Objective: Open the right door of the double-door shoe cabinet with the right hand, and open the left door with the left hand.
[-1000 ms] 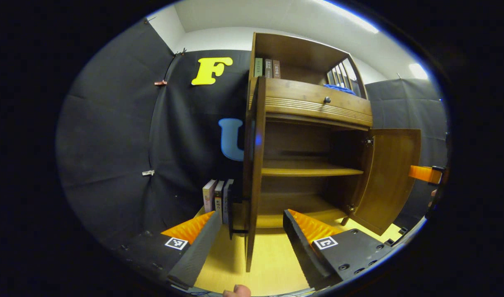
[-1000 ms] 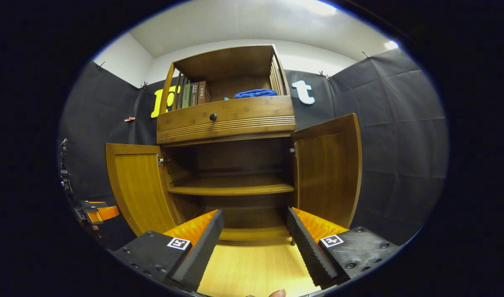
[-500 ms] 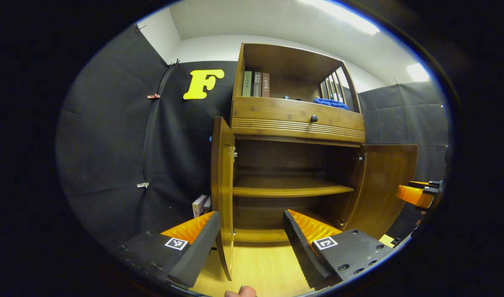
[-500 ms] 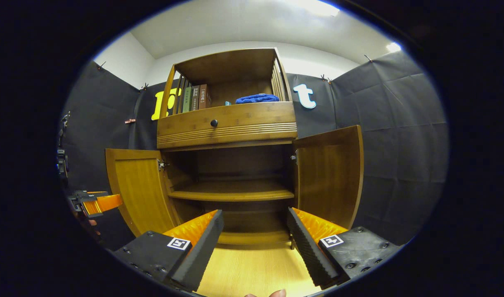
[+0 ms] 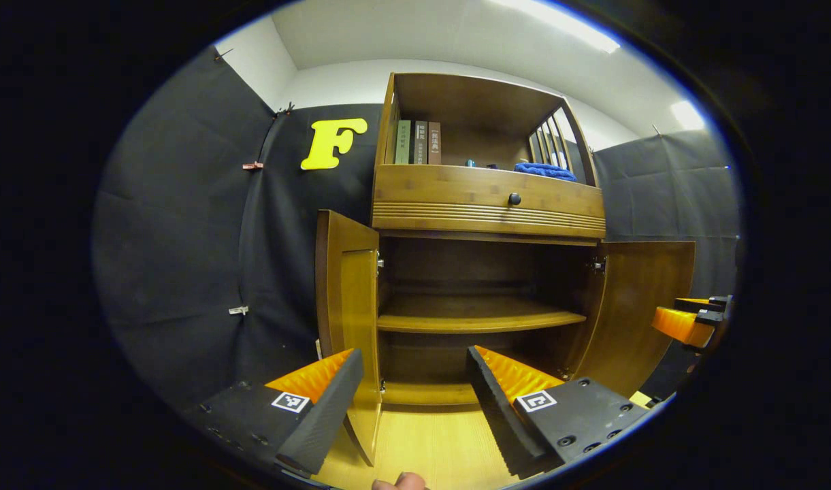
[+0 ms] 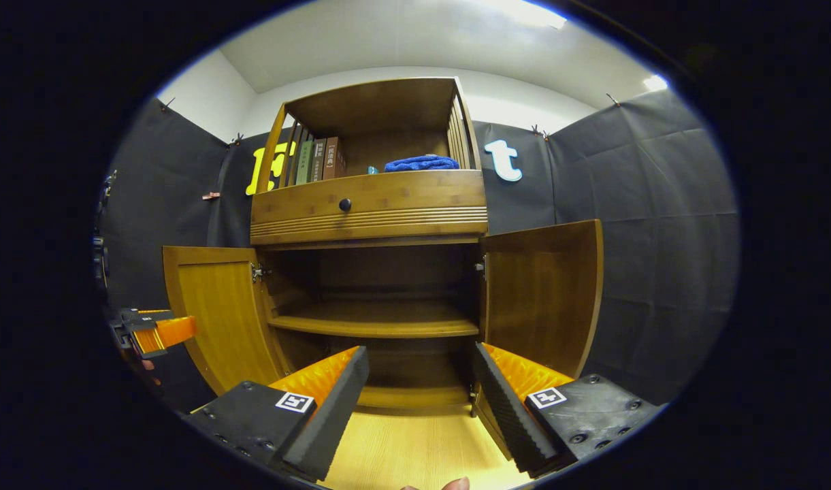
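While both cabinet doors (image 6: 224, 313) stand open: left gripper (image 5: 412, 381) and right gripper (image 6: 418, 381) wide, empty.

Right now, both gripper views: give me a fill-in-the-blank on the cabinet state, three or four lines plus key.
1. Both lower doors, the left door and the right door, stand ____.
2. The drawer above them is ____.
3. On the top shelf, the blue cloth lies to the ____ of the books in the right gripper view.
4. The right gripper has its jaws ____.

Missing words: open; shut; right; open
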Available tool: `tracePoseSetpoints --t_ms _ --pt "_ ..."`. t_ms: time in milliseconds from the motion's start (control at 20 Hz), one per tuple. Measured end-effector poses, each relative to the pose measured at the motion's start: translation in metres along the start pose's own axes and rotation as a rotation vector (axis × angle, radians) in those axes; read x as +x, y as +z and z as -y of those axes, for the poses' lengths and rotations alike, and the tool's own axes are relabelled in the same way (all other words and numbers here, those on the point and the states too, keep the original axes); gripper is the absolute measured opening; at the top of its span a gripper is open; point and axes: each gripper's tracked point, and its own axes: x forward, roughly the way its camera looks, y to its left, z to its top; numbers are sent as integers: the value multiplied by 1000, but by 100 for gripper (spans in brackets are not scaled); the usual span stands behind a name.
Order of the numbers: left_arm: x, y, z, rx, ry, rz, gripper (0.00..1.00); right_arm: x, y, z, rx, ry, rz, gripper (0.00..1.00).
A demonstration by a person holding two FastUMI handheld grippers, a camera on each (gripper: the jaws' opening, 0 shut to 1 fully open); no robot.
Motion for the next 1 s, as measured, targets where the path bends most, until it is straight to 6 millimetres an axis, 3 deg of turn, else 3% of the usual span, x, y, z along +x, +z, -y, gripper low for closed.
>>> tracePoseSetpoints --t_ms 450,550,600,1000 --pt "6 14 35 41 17 37 95 3 1 28 31 19 4 100" --pt "4 13 42 42 21 38 94 5 -1 28 41 45 -4 92" --pt "6 10 42 41 19 30 92 5 -1 27 46 61 -14 98" --pt "3 7 51 35 31 11 95 9 6 36 51 87 3 98"
